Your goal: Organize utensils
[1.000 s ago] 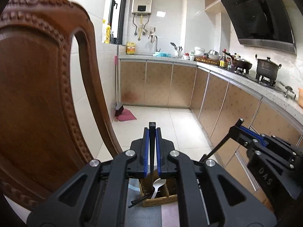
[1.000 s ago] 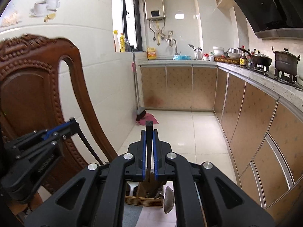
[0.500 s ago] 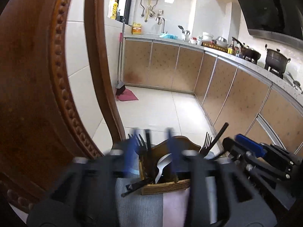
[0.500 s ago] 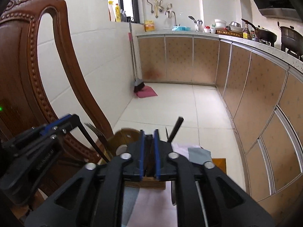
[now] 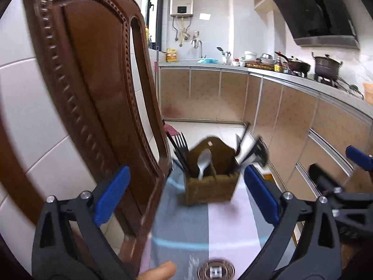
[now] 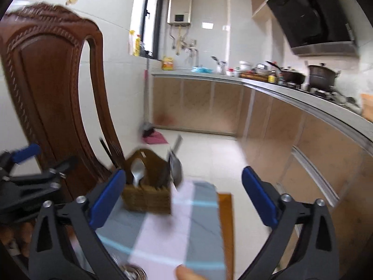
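Utensil caddy [image 5: 211, 186] sits ahead of both empty, just-opened claws, left [image 5: 186, 196] and right [image 6: 184, 196], spread wide.

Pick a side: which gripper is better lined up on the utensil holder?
Left, probably. The utensil holder sits between the left gripper's open fingers; in the right gripper's view it's off by one finger.

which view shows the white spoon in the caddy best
The left wrist view: the white spoon faces the camera, bowl up, in the wooden caddy. In the right wrist view it is blurred and partly behind a blue pad.
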